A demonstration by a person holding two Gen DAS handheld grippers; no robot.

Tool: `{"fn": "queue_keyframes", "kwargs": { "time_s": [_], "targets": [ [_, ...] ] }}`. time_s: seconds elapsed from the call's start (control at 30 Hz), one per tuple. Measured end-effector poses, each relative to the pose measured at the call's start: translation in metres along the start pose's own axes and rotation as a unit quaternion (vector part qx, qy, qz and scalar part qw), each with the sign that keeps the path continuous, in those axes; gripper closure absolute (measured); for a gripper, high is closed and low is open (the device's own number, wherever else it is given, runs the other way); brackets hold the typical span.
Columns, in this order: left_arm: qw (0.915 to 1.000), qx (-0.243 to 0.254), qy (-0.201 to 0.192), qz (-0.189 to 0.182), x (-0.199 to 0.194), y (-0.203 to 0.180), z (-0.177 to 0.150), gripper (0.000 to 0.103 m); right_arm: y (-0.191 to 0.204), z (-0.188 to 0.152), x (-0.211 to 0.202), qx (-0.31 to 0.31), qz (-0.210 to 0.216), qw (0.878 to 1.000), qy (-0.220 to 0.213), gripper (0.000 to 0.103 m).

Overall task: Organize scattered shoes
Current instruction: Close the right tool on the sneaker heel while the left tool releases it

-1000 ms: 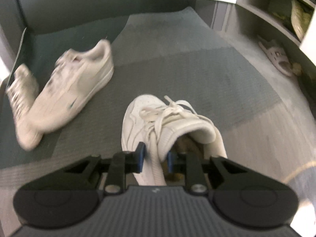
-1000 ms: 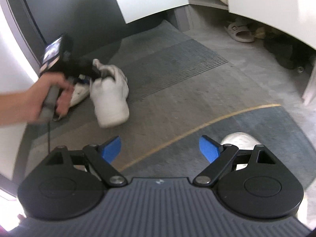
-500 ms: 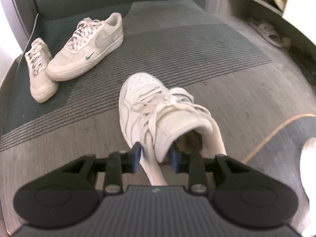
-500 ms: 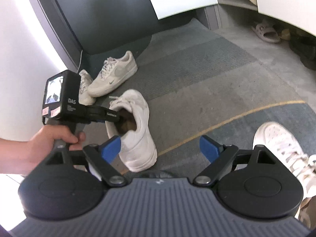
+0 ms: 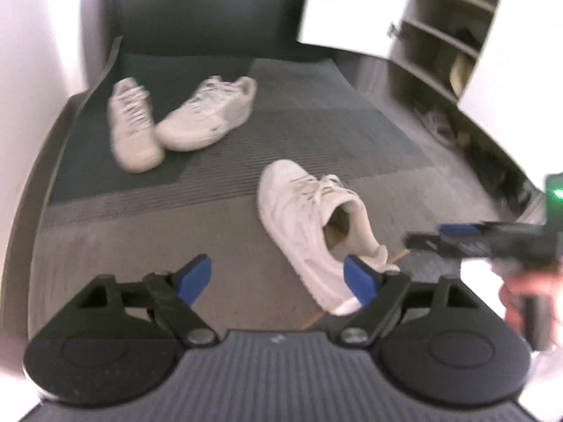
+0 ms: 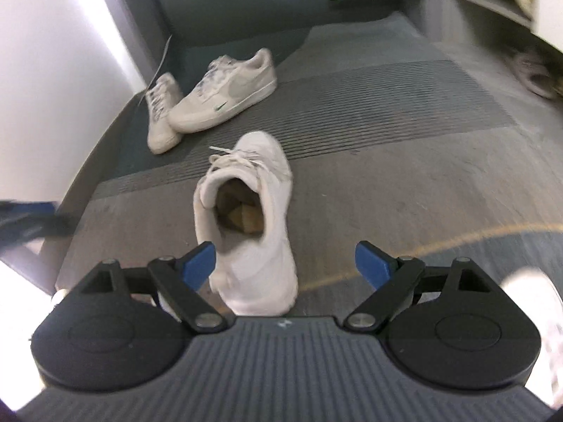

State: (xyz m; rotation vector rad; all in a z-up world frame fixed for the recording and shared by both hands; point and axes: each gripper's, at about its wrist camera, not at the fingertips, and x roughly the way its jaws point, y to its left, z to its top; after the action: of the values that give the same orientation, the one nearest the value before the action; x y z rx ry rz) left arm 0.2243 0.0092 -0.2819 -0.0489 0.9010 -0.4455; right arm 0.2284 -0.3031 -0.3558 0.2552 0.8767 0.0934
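Observation:
A white sneaker (image 5: 302, 211) lies on the grey floor, toe pointing away; its heel sits by my left gripper's right pad. My left gripper (image 5: 278, 277) is open and holds nothing. In the right wrist view the same white sneaker (image 6: 253, 207) lies between the pads of my open right gripper (image 6: 286, 263), heel nearest. Two beige sneakers (image 5: 183, 119) (image 6: 211, 95) rest side by side on the dark mat at the back left. Another white shoe (image 6: 535, 302) shows blurred at the right edge. The right gripper and the hand holding it (image 5: 492, 246) appear in the left wrist view.
A shoe cabinet with open shelves (image 5: 443, 45) stands at the right, with a sandal (image 6: 535, 74) and dark shoes on the floor under it. A white cabinet door (image 5: 345, 7) hangs open. A white wall (image 6: 52, 70) and dark door close the left and back. A yellow line (image 6: 457, 232) crosses the floor.
My left gripper has opened and let go of the white sneaker, which now lies on the floor, and has drawn back to the left. My right gripper has moved in behind the sneaker's heel.

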Motion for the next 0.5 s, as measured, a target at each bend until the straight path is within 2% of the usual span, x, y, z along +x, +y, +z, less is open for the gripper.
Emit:
{"fn": "queue_keyframes", "kwargs": {
  "time_s": [0.03, 0.07, 0.1, 0.13, 0.23, 0.33, 0.37, 0.4, 0.5],
  "targets": [
    [0.9997, -0.022, 0.0, -0.01, -0.01, 0.009, -0.007, 0.018, 0.001, 0.002, 0.004, -0.002, 0.0, 1.0, 0.003, 0.015],
    [0.9995, -0.031, -0.004, -0.008, -0.015, 0.014, -0.013, 0.018, 0.005, 0.011, 0.026, -0.013, 0.0, 1.0, 0.025, 0.016],
    [0.9992, -0.04, -0.008, -0.004, -0.021, 0.019, -0.019, 0.018, 0.006, 0.014, 0.03, -0.015, 0.0, 0.999, 0.029, 0.026],
    [0.9988, -0.048, -0.012, -0.001, -0.026, 0.024, -0.025, 0.018, 0.011, 0.02, 0.051, -0.029, -0.014, 0.998, 0.05, 0.032],
    [0.9988, -0.046, -0.005, 0.014, -0.037, 0.033, -0.037, 0.018, 0.013, 0.023, 0.078, -0.036, -0.037, 0.996, 0.077, 0.034],
    [0.9987, -0.042, -0.011, 0.025, -0.051, 0.04, -0.047, 0.018, 0.012, 0.023, 0.108, -0.014, -0.044, 0.993, 0.107, 0.045],
    [0.9987, -0.04, -0.012, 0.029, -0.055, 0.042, -0.05, 0.018, 0.014, 0.022, 0.115, -0.018, -0.044, 0.993, 0.11, 0.055],
    [0.9986, -0.039, -0.013, 0.032, -0.059, 0.045, -0.054, 0.018, 0.016, 0.023, 0.113, -0.016, -0.046, 0.993, 0.103, 0.076],
    [0.9982, -0.041, -0.013, 0.042, -0.068, 0.051, -0.061, 0.018, 0.019, 0.025, 0.108, -0.007, -0.053, 0.995, 0.08, 0.081]
  ]
}}
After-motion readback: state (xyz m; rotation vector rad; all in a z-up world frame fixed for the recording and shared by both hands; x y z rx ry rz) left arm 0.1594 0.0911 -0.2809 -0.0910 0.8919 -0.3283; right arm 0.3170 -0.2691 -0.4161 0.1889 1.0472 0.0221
